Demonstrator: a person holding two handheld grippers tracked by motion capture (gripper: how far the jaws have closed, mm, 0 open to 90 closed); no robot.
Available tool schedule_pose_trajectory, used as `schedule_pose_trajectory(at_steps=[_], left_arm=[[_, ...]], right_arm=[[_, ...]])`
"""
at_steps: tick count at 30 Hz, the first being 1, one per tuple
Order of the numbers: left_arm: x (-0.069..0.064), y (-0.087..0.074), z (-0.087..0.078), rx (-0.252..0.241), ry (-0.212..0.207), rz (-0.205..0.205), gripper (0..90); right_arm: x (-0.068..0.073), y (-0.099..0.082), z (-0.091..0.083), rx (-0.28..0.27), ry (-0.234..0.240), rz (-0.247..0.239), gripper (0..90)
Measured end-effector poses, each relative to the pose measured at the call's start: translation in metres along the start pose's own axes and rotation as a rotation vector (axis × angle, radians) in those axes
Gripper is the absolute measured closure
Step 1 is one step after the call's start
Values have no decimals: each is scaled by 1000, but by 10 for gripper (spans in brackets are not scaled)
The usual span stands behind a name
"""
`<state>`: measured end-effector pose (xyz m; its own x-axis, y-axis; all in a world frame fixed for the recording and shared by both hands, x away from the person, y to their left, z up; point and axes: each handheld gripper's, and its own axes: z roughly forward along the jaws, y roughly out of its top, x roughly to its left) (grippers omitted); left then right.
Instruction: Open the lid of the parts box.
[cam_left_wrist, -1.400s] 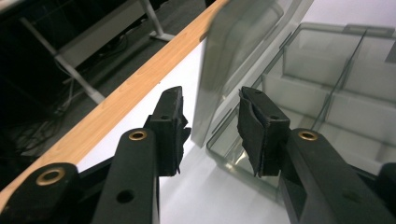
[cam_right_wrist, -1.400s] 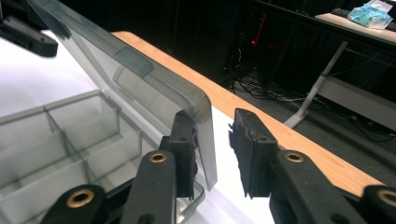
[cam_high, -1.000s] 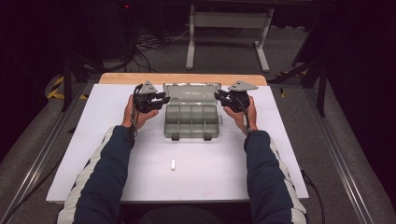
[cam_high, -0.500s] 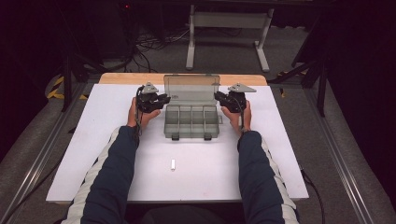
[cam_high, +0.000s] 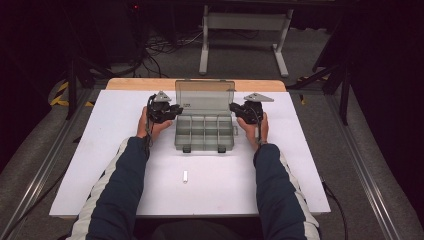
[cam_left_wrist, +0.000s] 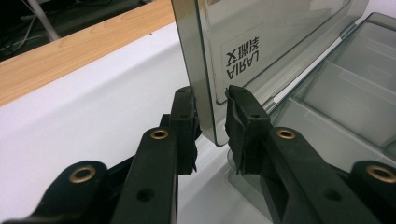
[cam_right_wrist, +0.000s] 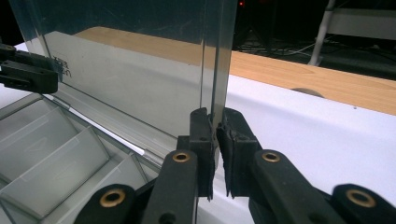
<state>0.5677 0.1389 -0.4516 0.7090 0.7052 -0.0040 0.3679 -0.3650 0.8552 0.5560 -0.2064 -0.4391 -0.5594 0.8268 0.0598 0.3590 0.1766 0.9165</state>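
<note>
Lid (cam_high: 204, 94) now upright, smoky, clear, labelled.

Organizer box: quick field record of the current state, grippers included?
box: clear organizer box, compartments look empty
lid: lid stands near upright
left gripper: left gripper straddles the lid's side edge; grip unclear
right gripper: right gripper, jaws just been closing, pinches the opposite lid edge
other: small white piece nearer the person
surface: white table

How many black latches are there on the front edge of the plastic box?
2. One latch sits near the left front corner of the box, the other latch near the right front corner. None seems hidden.
</note>
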Motion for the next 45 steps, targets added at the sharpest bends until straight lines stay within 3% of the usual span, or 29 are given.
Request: schedule_pose_trajectory(at_steps=[7, 10, 14, 27, 32, 45], left_arm=[[-2, -1, 2, -15, 32, 13, 722], [-3, -2, 3, -18, 50, 1, 688], [-1, -5, 3, -40, 45, -30, 655], [1, -7, 3, -42, 43, -38, 624], [4, -10, 3, -52, 25, -77, 599], [2, -9, 4, -44, 53, -59, 578]], right_arm=[[3, -2, 1, -5, -32, -31, 838], [4, -3, 2, 1, -40, -40, 834], [4, -4, 4, 4, -51, -45, 830], [5, -8, 10, 47, -75, -64, 801], [7, -8, 12, 66, -69, -80, 837], [7, -9, 14, 76, -74, -85, 835]])
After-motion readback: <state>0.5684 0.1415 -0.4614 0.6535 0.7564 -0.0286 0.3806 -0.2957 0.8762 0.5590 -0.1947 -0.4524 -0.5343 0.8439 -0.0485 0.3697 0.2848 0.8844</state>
